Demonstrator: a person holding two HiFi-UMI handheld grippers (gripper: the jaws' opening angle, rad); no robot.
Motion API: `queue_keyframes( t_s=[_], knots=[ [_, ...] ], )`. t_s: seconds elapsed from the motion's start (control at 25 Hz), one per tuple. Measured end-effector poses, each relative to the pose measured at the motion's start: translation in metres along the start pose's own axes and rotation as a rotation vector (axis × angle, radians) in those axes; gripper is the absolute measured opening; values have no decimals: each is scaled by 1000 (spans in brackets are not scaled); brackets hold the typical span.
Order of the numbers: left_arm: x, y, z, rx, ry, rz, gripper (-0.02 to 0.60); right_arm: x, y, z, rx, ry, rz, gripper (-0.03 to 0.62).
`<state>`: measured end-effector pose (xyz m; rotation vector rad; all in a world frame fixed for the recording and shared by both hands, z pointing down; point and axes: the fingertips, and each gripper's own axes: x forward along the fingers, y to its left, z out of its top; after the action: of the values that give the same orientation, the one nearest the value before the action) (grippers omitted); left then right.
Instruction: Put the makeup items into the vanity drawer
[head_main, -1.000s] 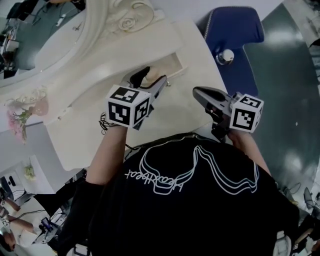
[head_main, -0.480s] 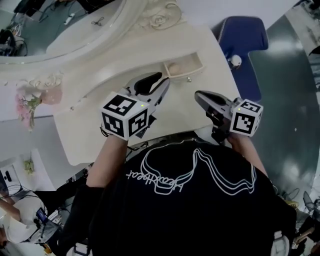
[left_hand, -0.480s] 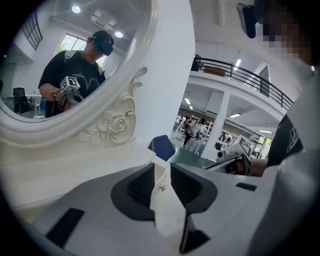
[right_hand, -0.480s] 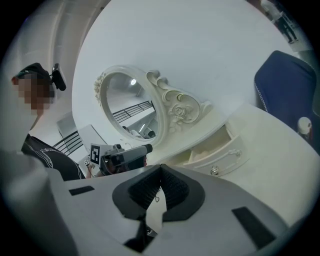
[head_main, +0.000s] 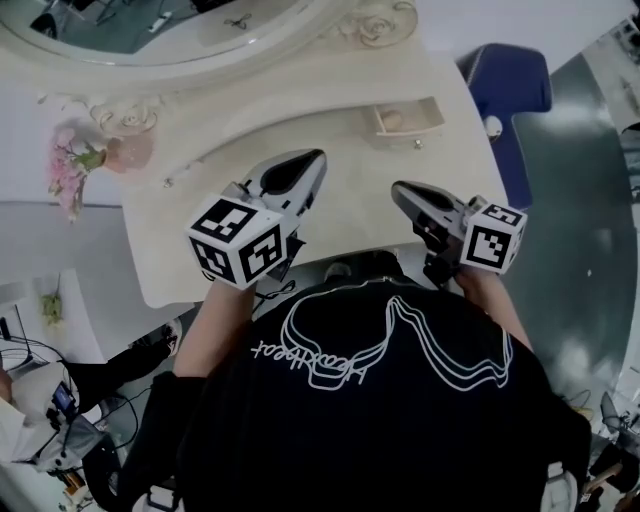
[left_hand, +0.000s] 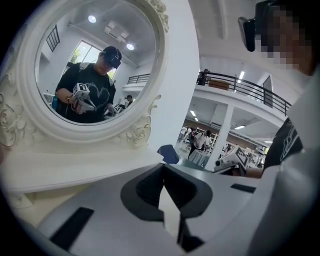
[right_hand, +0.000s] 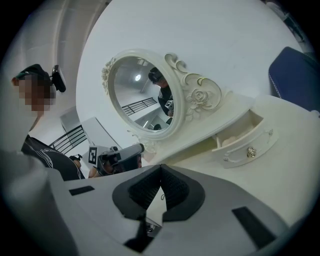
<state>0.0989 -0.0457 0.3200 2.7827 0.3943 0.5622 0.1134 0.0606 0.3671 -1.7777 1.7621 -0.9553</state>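
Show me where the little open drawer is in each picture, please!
Head view: the drawer is in the upper right, standing open.
Left gripper view: the drawer is not in it.
Right gripper view: the drawer is right of centre, below and to the right of the mirror.
Shared landmark: the oval mirror, at the top edge in the head view, upper left in the left gripper view, and left of centre in the right gripper view.

Cream-white table (head_main: 350, 210) and matching drawer (head_main: 425, 128); navy chair (head_main: 510, 80); pink flowers (head_main: 68, 170). Black shirt (head_main: 400, 420) (white line drawing across it). Grey left gripper (head_main: 312, 158) and right gripper (head_main: 398, 188) bear black-and-white marker cubes.
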Motion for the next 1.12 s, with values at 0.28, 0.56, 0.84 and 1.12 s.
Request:
queue_keyframes(
  t_s=[0.28, 0.56, 0.84, 1.12],
  knots=[
    [-55, 27, -13, -12, -23, 64, 5, 20, 32, -18, -34, 19, 17, 5],
    [-82, 53, -49, 2, 23, 140, 101, 32, 41, -44, -14, 26, 11, 5],
    [-76, 76, -92, -23, 128, 169, 181, 39, 44, -56, 4, 34, -2, 5],
    [-54, 97, -136, 7, 251, 184, 198, 27, 35, -60, 25, 6, -52, 6]
  ],
)
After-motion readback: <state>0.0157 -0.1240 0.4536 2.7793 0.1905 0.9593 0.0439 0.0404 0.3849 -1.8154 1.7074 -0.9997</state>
